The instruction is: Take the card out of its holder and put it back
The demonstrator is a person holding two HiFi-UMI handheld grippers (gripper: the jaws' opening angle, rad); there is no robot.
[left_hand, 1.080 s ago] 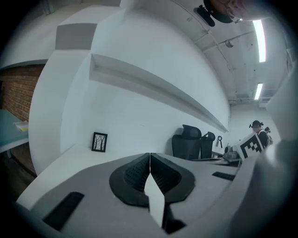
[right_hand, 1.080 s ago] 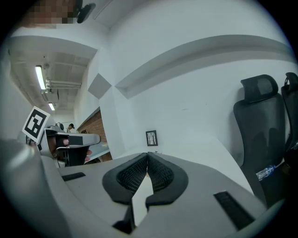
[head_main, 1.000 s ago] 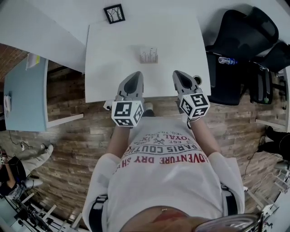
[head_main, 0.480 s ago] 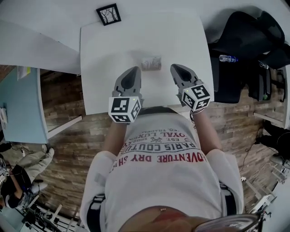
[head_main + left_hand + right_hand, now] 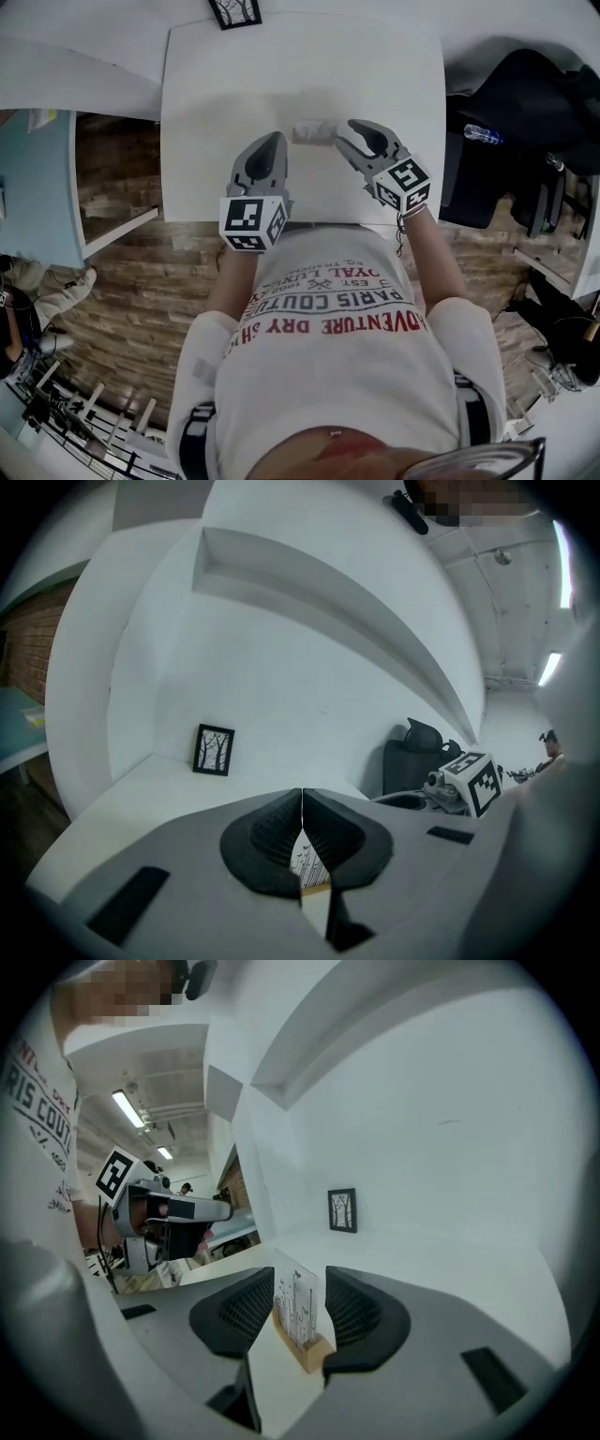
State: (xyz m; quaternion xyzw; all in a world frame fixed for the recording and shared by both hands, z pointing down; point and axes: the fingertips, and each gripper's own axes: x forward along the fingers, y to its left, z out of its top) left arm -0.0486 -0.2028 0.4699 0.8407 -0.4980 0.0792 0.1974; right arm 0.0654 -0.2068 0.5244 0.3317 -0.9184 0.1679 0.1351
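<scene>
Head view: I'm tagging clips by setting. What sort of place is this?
Probably an office or lab workroom: a plain white table, a black office chair beside it, and ceiling strip lights seen in the right gripper view.

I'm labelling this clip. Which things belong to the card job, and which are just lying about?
Job: white printed card; its light wooden slotted holder.
Lying about: small black-framed tree picture; black office chair; clear plastic water bottle.
</scene>
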